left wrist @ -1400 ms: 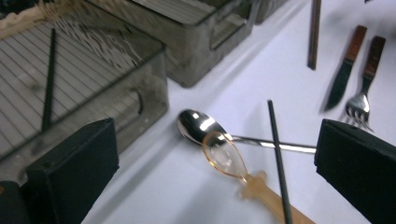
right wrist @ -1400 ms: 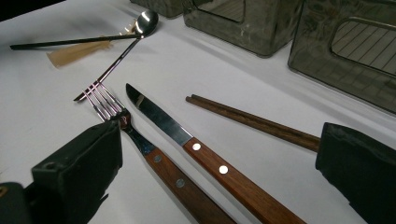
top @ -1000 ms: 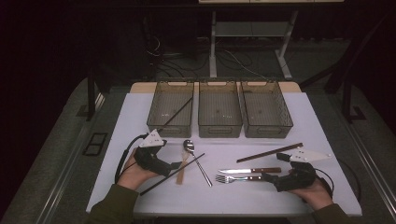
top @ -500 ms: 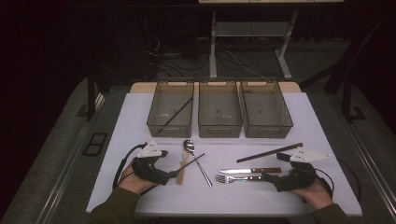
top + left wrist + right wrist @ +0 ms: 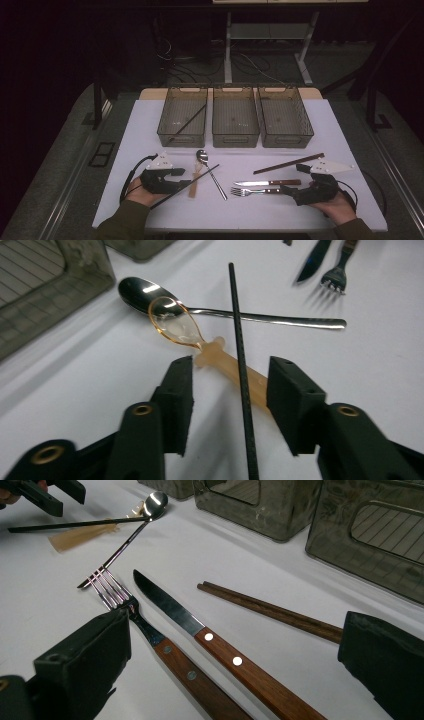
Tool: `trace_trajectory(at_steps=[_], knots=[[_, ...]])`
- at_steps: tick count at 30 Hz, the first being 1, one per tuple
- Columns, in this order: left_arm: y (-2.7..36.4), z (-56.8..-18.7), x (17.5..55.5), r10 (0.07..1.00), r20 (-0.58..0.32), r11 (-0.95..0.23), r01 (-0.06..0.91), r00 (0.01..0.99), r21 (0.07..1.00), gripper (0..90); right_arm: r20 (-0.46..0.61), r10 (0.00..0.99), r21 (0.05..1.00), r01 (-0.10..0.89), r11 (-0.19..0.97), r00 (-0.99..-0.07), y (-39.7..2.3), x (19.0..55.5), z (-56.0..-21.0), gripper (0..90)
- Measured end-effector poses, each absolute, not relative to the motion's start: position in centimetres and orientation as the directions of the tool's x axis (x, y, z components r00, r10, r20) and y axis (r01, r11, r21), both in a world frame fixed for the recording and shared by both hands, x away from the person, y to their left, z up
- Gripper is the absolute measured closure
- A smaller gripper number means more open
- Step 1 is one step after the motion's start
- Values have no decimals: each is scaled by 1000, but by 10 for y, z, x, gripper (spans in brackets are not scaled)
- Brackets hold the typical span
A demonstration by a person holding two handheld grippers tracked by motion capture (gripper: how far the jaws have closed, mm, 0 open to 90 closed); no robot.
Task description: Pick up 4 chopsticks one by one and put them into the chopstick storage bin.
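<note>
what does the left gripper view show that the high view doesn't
Left gripper view: the bowl of the translucent amber plastic spoon lapping the shiny metal spoon, and gaps between the left gripper's pads, just closing, and the thin black chopstick between them. High view: three grey mesh bins, another black chopstick in the leftmost, brown wooden chopsticks, the right gripper. Both: wood-handled fork and knife.

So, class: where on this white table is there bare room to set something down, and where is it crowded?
Bare: the strip between the bins and the table's left and right edges, and the front edge between the two hands. Crowded: around the metal spoon, black chopstick, knife, fork and brown chopsticks.
</note>
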State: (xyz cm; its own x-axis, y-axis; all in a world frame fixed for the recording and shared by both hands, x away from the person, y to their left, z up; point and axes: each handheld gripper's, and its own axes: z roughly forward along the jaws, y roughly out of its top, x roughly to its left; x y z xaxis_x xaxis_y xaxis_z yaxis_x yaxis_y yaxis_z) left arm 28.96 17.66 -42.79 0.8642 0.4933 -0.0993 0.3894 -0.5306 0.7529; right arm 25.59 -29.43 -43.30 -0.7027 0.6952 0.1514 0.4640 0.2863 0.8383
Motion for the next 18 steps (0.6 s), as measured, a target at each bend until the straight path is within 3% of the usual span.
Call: trace_trajectory(at_steps=[5, 18], knots=[[176, -430, 290, 476, -123, -543, 401, 871, 737, 650, 152, 695, 838, 464, 286, -703, -294, 256, -433, 8], [169, -436, 290, 450, -103, -618, 393, 887, 681, 725, 152, 695, 839, 464, 286, -703, -294, 256, -433, 8]])
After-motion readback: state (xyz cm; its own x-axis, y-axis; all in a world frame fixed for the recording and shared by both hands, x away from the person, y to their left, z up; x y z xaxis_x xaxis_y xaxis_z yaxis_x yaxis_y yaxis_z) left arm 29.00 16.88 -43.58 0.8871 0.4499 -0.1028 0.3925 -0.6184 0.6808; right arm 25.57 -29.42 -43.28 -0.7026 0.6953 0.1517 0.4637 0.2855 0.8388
